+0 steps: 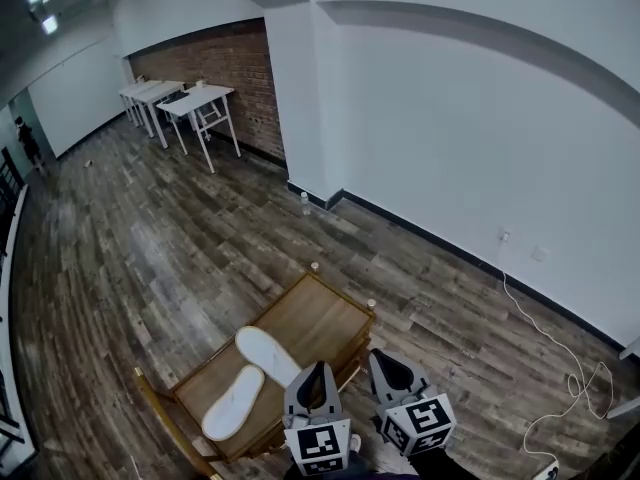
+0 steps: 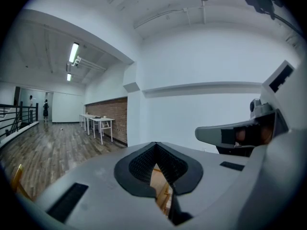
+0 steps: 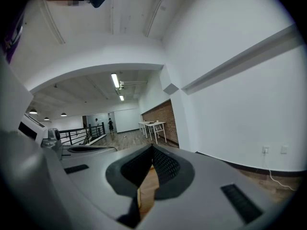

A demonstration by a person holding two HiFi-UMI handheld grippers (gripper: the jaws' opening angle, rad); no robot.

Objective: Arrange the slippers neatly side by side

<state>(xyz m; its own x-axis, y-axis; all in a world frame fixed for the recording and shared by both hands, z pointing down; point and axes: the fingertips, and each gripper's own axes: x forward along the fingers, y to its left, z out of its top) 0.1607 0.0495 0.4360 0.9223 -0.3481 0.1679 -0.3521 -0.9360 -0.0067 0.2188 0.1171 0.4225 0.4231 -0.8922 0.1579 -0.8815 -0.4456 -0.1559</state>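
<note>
Left gripper [image 1: 320, 368] closed, hiding table [image 1: 322, 316] edge

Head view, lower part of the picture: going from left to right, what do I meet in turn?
left white slipper → right white slipper → left gripper → right gripper → white cable on the floor

Ceiling strip lights [image 2: 73, 53] give even brightness; fisheye edges bend and darken.
</note>
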